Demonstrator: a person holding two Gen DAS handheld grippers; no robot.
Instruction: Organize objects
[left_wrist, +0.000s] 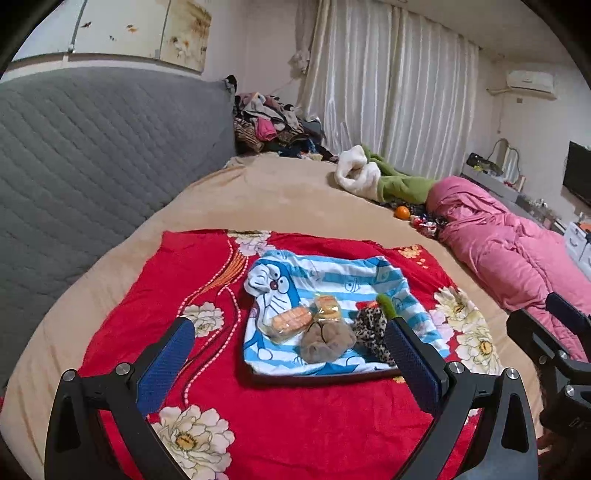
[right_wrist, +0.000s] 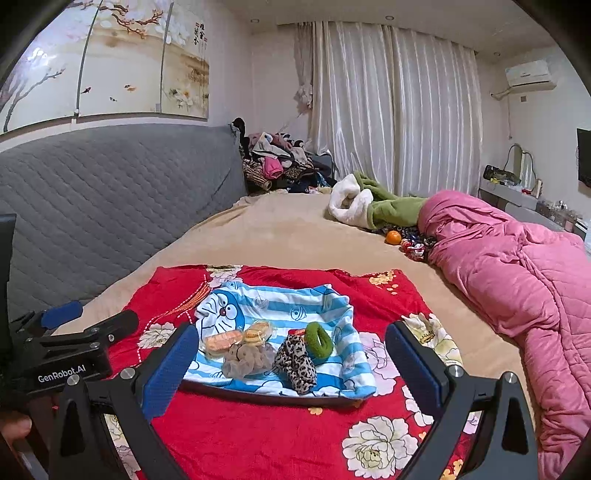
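Note:
A blue-striped Doraemon cloth (left_wrist: 332, 277) (right_wrist: 288, 306) lies over a dark tray (right_wrist: 258, 397) on the red flowered blanket (left_wrist: 277, 424) (right_wrist: 258, 443). On it lie two wrapped cakes (left_wrist: 290, 320) (right_wrist: 221, 341), a brown scrunchie (left_wrist: 325, 341) (right_wrist: 245, 360), a leopard scrunchie (left_wrist: 371, 328) (right_wrist: 297, 363) and a green scrunchie (right_wrist: 318, 339). My left gripper (left_wrist: 288, 347) is open and empty, just short of the tray. My right gripper (right_wrist: 291, 365) is open and empty on the tray's near side; it also shows in the left wrist view (left_wrist: 546, 332).
A tan bed sheet (left_wrist: 277, 192) spreads behind. A pink quilt (right_wrist: 517, 288) lies at right, a green-and-white garment (right_wrist: 369, 205) and an orange (right_wrist: 392, 237) beyond. A grey quilted headboard (right_wrist: 110, 203) stands left, with a clothes pile (right_wrist: 280, 162) at the far end.

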